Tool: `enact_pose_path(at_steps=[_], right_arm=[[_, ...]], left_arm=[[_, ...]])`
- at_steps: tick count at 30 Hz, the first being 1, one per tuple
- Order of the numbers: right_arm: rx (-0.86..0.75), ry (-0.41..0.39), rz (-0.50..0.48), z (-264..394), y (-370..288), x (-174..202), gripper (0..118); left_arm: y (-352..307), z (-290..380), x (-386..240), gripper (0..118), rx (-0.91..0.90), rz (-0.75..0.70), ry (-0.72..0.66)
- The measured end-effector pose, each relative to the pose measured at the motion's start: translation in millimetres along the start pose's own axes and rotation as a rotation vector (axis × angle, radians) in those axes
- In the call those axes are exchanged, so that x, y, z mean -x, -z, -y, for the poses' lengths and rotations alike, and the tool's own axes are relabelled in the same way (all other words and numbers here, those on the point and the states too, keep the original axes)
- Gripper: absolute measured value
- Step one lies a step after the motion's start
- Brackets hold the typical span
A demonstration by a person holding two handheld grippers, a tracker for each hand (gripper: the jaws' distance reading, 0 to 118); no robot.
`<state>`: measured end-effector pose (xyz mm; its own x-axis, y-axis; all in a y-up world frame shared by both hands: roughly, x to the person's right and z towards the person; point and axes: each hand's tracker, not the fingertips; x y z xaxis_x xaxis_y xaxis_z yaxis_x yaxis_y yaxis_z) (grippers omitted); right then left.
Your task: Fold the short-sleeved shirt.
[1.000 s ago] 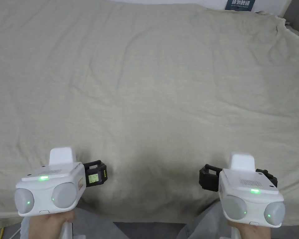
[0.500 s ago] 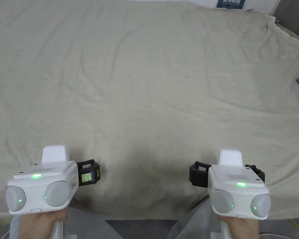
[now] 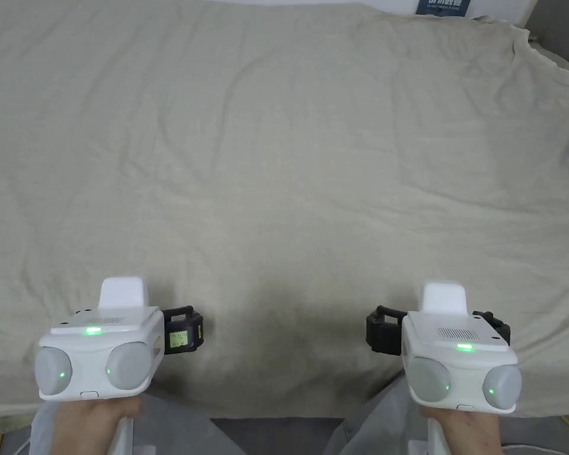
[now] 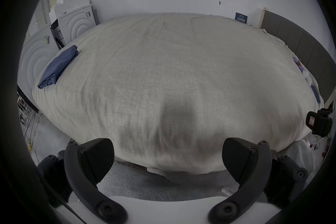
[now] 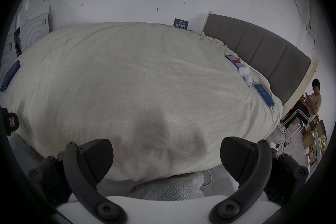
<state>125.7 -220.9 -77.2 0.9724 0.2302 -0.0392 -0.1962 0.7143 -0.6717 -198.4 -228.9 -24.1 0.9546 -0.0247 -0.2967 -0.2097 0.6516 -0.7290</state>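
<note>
White-walled room; a bed point(image 3: 289, 148) under a wrinkled beige cover takes up most of the head view, with a grey padded headboard point(image 5: 258, 49) along its right side.

Against the picture half a second back, both grippers sit slightly further right and a touch higher in the head view, but the cover's edges and the phone at the right border have shifted too, so the camera moved; no clear move of the hands themselves.

Left gripper point(image 4: 168, 158): jaws spread wide, nothing between them, held above the near edge of the bed, touching nothing. Right gripper point(image 5: 166, 158): the same, jaws wide apart, empty, above the near edge. The two are well apart, level with each other.

The shirt point(image 4: 58, 67), a dark blue folded garment, lies at the far left end of the bed, well away from both grippers; sleeve length cannot be told.

Count: two grippers, one blue garment, two phones point(image 5: 234, 61) on the right side of the bed with a small white object point(image 5: 245, 74) between them, one blue sign point(image 3: 443, 6) at the far wall, one person point(image 5: 315, 98) standing beyond the headboard.
</note>
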Motion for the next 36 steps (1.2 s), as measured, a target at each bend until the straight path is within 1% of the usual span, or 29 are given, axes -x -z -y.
enact_pose_path(at_steps=[36], right_arm=[[0.006, -0.017, 0.001, 0.6, 0.2, 2.5, 116]], left_arm=[[1.7, 1.2, -4.7, 118, 0.015, -0.005, 0.037]])
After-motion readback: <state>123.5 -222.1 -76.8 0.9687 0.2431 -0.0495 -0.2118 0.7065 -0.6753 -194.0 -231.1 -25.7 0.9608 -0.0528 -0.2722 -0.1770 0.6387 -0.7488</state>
